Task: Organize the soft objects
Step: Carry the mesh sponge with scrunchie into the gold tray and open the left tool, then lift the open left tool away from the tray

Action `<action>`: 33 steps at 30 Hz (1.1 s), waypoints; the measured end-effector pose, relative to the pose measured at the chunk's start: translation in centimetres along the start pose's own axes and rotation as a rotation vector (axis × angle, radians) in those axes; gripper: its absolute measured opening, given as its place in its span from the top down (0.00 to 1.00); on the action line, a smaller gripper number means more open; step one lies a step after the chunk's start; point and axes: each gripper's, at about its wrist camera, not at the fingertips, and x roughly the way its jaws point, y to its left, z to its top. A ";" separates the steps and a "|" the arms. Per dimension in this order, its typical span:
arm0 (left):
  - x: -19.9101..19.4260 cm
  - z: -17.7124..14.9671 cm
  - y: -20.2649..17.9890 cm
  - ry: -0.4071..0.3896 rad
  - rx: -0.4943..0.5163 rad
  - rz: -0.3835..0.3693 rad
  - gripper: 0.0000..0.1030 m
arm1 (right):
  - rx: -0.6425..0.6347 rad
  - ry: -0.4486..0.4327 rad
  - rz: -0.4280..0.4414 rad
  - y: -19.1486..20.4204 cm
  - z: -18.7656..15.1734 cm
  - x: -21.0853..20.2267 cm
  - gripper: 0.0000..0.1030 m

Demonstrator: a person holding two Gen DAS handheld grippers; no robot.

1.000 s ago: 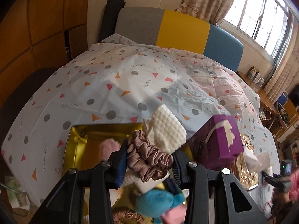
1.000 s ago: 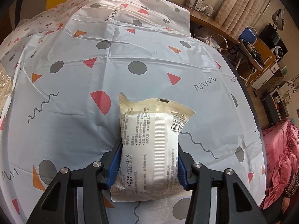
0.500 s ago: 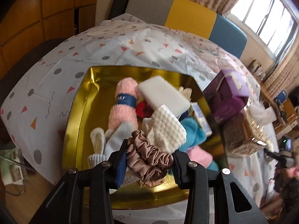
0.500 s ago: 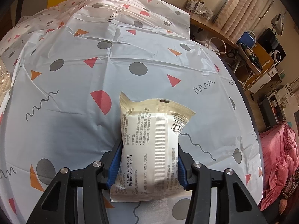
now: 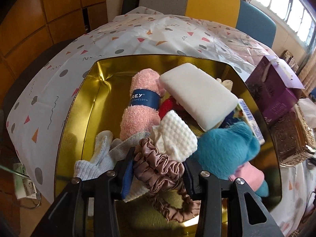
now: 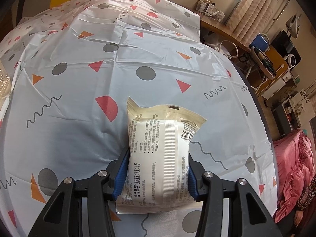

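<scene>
My left gripper (image 5: 158, 167) is shut on a brown satin scrunchie (image 5: 158, 165) with a white knitted cloth (image 5: 175, 136) bunched against it, held just over the near part of a gold tray (image 5: 83, 106). In the tray lie a rolled pink dishcloth (image 5: 140, 106), a white sponge block (image 5: 197, 96), a pale glove (image 5: 98, 154), a teal plush piece (image 5: 225, 150) and something red (image 5: 167, 106). My right gripper (image 6: 156, 169) is shut on a cream wet-wipe packet (image 6: 160, 158), held above the patterned tablecloth (image 6: 79, 83).
A purple box (image 5: 274, 86) and a gold woven basket (image 5: 292, 138) stand right of the tray. A grey, yellow and blue chair back (image 5: 207, 2) is behind the table. In the right wrist view, a desk with clutter (image 6: 272, 59) and pink bedding (image 6: 296, 169) lie beyond the table edge.
The left gripper has come down and in over the gold tray with the scrunchie, so the tray's contents now fill the view. The right gripper and packet have barely moved.
</scene>
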 end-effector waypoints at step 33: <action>-8.5 -1.4 -1.7 -0.269 0.076 0.034 0.28 | 0.051 0.016 0.004 -0.2 0.4 0.4 0.51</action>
